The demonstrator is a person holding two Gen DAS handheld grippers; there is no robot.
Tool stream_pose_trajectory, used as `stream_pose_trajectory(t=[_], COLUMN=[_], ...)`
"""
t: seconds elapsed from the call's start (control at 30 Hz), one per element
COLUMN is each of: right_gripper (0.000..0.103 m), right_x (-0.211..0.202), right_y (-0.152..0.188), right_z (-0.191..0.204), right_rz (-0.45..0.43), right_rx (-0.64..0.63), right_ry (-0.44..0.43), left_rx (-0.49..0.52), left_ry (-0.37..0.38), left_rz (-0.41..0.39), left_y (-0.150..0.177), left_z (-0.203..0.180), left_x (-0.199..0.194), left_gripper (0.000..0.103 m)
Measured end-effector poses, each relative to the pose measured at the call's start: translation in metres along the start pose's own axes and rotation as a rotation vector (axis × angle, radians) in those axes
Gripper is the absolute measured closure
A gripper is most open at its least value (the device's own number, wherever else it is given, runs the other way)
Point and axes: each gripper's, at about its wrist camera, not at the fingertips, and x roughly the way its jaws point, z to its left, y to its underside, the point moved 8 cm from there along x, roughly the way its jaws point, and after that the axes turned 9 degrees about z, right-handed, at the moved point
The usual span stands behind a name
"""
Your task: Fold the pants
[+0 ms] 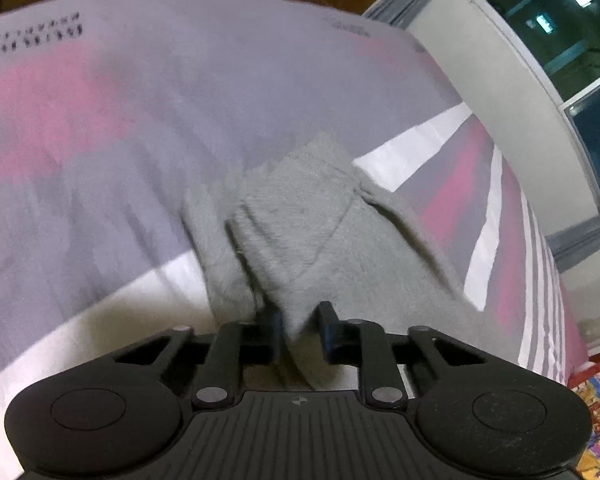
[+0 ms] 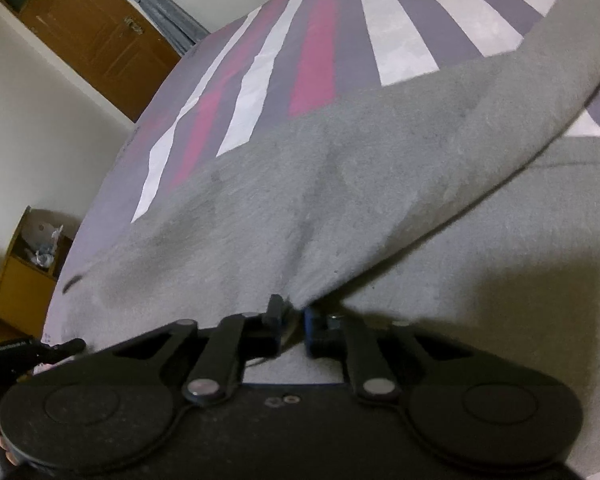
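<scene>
Left gripper (image 1: 300, 330) pinched grey pants (image 1: 300, 216) at lower centre, right gripper (image 2: 291, 326) clamped pants fabric likewise, striped bedsheet (image 2: 320, 40) filled upper frame

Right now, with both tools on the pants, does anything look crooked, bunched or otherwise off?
Only the pants: in the left view they twist into a bunched, crossed fold above the left tool. The right tool pinches a lifted edge, which drapes smoothly. The striped bedspread looks flat. No damage shows.

Blk matte grippers (image 1: 299, 330) (image 2: 292, 326), silver pivot pins, blue pads.
</scene>
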Motion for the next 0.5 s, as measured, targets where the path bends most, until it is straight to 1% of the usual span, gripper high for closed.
stream_pose_trajectory(t=[0.03,0.13,0.23,0.3,0.37,0.43,0.47,0.5], right_gripper=[0.096,0.097,0.097,0.097,0.097,0.098,0.098,0.097], right_x=[-0.005,-0.03,-0.046,-0.041,-0.027,-0.009,-0.002,0.001], right_y=[0.0,0.003,0.02,0.039,0.053,0.063,0.067,0.069], right_z=[0.006,0.037,0.063,0.068,0.061,0.045,0.04,0.039], right_rz=[-0.016,-0.065,-0.056,-0.02,0.011,0.045,0.069,0.072], right_rx=[-0.007,-0.089,-0.158,-0.189,-0.209,-0.183,-0.173,-0.17], right_ry=[-0.016,-0.062,-0.117,-0.117,-0.073,-0.025,-0.013,-0.011], left_rx=[0.014,0.062,0.096,0.102,0.092,0.098,0.104,0.109], left_ry=[0.008,0.027,0.012,-0.013,-0.041,-0.068,-0.074,-0.077], left_rz=[-0.019,-0.064,-0.083,-0.059,-0.012,0.003,0.002,-0.005], left_y=[-0.005,-0.023,-0.035,-0.032,-0.02,-0.011,-0.008,-0.007], left_z=[-0.005,-0.015,-0.011,0.004,0.02,0.032,0.034,0.034], left_x=[-0.007,-0.028,-0.038,-0.033,-0.017,-0.003,0.0,0.0], left_gripper=[0.089,0.089,0.089,0.089,0.089,0.089,0.089,0.089])
